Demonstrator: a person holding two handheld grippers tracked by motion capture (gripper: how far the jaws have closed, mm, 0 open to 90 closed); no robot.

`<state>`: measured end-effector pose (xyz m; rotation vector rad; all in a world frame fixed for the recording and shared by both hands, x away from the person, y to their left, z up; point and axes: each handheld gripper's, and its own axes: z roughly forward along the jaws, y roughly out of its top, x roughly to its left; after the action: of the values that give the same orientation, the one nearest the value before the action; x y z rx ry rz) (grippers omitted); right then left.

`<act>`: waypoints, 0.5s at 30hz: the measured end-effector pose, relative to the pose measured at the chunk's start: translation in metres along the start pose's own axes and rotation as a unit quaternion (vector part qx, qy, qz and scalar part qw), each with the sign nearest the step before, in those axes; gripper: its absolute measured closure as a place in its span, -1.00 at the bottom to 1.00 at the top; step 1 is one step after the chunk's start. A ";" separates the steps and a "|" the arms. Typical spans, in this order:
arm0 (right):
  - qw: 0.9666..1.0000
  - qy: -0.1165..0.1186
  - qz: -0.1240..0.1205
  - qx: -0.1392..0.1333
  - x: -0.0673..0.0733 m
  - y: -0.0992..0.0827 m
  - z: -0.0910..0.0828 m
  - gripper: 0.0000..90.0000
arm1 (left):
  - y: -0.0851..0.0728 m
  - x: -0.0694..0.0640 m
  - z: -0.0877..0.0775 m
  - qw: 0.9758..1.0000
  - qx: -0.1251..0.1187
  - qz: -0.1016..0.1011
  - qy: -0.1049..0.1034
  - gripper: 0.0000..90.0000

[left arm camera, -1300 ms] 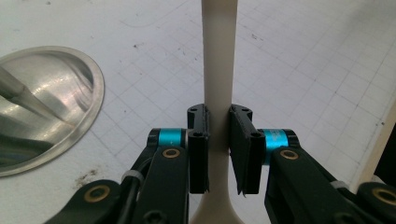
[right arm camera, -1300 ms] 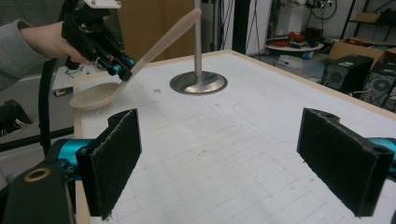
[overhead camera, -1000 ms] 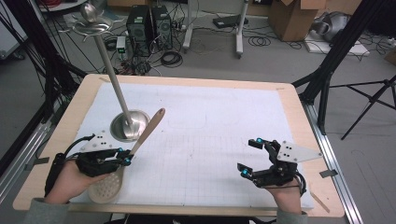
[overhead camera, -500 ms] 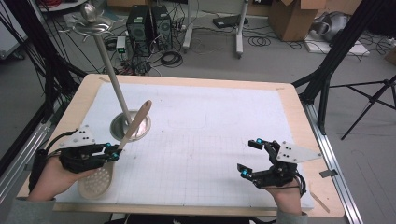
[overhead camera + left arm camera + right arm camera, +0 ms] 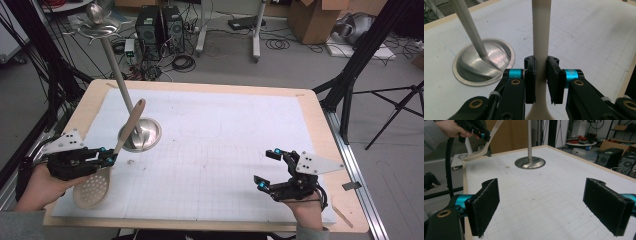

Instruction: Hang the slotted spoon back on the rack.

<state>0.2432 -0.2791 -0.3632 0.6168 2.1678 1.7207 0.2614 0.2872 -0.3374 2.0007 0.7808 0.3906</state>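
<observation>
The big table [image 5: 210,150] takes up most of the high view, and a tall metal stand [image 5: 141,136] sits on it at the left, with a round base and a thin pole that leans up to the upper left of the frame. The left claw [image 5: 109,159] is closed on a pale spoon with holes [image 5: 95,187]. In the left claw's own view its pads squeeze the spoon's flat handle [image 5: 540,50] from both sides. The spoon's bowl hangs at the lower left of the high view, over the near edge of the table, and the handle tip points up across the stand's base. I think the job now is to lift the spoon toward the stand, maybe to hang it up high. To do that well, keep the squeeze firm so the spoon does not slip, lift slowly, and keep the handle from bumping the pole. The right claw [image 5: 270,170] waits at the lower right with its jaws wide and nothing between them. Since a second ago, the left claw and spoon have slid toward the left edge and come up a little. The right claw has stayed put.
</observation>
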 end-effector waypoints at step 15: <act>1.000 0.000 -0.002 0.000 0.000 0.000 0.001 -0.71 | 0.003 0.012 -0.015 1.000 -0.008 -0.005 0.022 0.73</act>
<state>0.2439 -0.2786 -0.3638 0.6118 2.1678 1.7184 0.2633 0.3042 -0.3278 1.9788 0.8119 0.4348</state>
